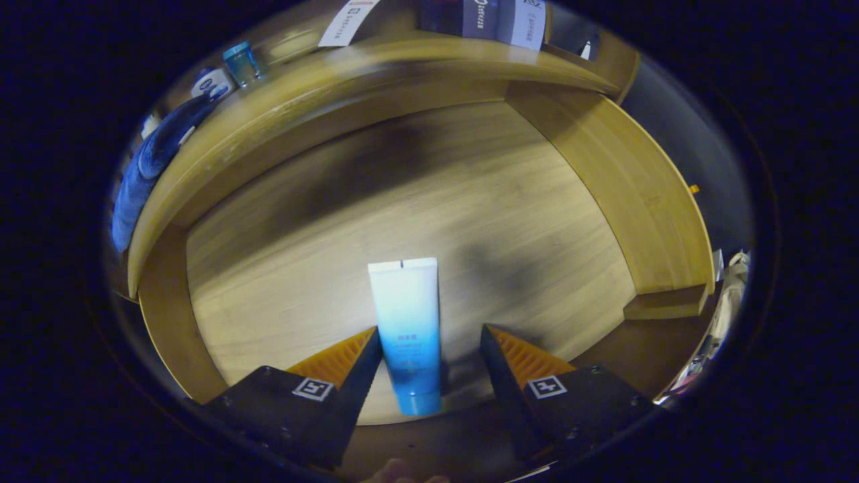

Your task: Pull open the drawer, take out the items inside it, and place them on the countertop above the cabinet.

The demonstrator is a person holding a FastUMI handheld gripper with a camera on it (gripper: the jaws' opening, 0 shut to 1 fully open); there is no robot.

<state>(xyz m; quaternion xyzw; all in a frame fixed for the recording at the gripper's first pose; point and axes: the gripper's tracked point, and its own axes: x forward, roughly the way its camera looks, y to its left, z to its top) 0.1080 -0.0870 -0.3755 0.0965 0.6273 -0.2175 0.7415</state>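
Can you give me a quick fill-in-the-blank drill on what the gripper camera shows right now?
1. The drawer is pulled ____.
2. The white-and-blue tube lies on the drawer's ____ floor.
3. The tube sits ____ the fingers of the gripper.
4. The gripper's jaws are ____, not pressing the tube.

Missing words: open; wooden; between; open

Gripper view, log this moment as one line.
drawer: wooden drawer open | item: white-and-blue tube lying inside, between fingers | gripper: open, left finger touching tube, right apart | countertop: tube not yet placed
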